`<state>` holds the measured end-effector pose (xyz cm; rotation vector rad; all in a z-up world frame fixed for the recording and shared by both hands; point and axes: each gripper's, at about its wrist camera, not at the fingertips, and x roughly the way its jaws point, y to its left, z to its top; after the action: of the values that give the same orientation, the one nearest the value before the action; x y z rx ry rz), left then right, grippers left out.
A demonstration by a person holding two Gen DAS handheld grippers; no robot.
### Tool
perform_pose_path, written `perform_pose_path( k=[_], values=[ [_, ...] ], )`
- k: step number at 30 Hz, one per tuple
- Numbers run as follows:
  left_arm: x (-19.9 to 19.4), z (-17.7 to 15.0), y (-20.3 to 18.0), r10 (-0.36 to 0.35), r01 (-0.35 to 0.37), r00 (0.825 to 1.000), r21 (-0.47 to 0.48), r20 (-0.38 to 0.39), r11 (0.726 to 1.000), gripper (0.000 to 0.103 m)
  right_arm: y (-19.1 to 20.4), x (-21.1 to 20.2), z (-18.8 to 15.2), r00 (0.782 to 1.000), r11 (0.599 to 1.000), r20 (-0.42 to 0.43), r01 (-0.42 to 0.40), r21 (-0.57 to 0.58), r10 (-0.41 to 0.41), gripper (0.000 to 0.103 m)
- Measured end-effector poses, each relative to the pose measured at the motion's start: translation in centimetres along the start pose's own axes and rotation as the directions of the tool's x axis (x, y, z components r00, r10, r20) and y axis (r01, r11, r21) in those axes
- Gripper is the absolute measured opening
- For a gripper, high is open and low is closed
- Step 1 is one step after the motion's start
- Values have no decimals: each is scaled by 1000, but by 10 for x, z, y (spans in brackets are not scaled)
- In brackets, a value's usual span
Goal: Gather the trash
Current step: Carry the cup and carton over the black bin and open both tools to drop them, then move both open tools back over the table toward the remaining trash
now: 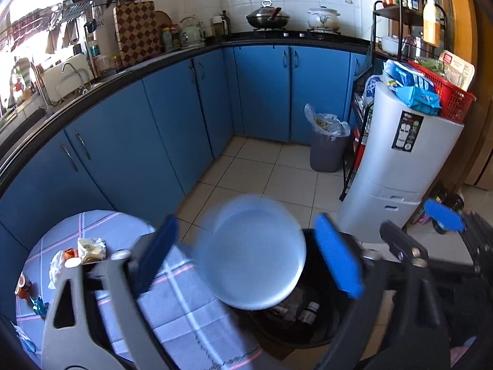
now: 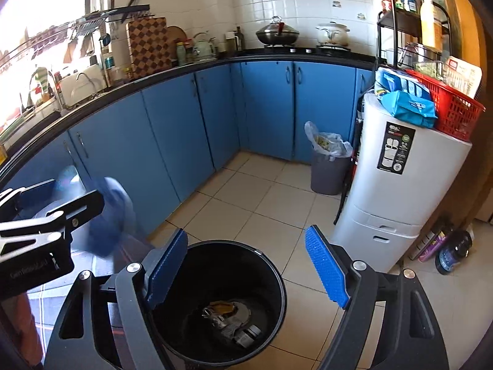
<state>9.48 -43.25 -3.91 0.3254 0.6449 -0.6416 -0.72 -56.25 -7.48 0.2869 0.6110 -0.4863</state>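
A round pale blue plate (image 1: 251, 252), blurred, hangs between the wide-apart fingers of my left gripper (image 1: 246, 262), above the black trash bin (image 1: 295, 330); it touches neither pad. In the right wrist view the plate (image 2: 114, 215) is a blur beside the left gripper (image 2: 61, 212). My right gripper (image 2: 246, 265) is open and empty over the black bin (image 2: 271, 274), which holds crumpled trash (image 2: 228, 320). Its fingers (image 1: 443, 215) show at the right in the left wrist view. More trash (image 1: 89, 249) lies on the round table (image 1: 172, 308).
Blue cabinets (image 2: 172, 129) run along the left and back. A grey bin with a plastic bag (image 2: 328, 166) stands in the corner. A white appliance (image 2: 397, 191) with a red basket (image 2: 453, 108) stands at the right. Bottles (image 2: 443, 243) sit on the tiled floor.
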Motion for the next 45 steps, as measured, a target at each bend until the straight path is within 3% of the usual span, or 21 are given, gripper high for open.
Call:
perform_pose_path(
  k=[9,23,31,36,41,45],
  values=[
    [8,1,12,14,-15,1000,-37,-24,999,98,2,4,-2,1000,1000,-20,-9,0,9,77],
    [-34,-35,79,85,-87,996,-106,-18,991,98,10,-31,4,1000,1000,10,11,14,-11,77],
    [-68,-65,136,170,-171,985,-173,-20,970,99,82,-36,-4,996,990,-25,-87,-108,85,77],
    [-91,-90,178,259,-259,966,-211,-30,943,99,143,-35,-16,986,966,-56,-164,-200,155,77],
    [-115,-125,233,343,-347,937,-270,-67,898,99,199,-36,-25,969,933,-87,-247,-262,232,77],
    [-129,-156,272,418,-432,901,-300,-112,851,99,238,-35,-33,951,910,-130,-306,-281,280,77]
  ],
)
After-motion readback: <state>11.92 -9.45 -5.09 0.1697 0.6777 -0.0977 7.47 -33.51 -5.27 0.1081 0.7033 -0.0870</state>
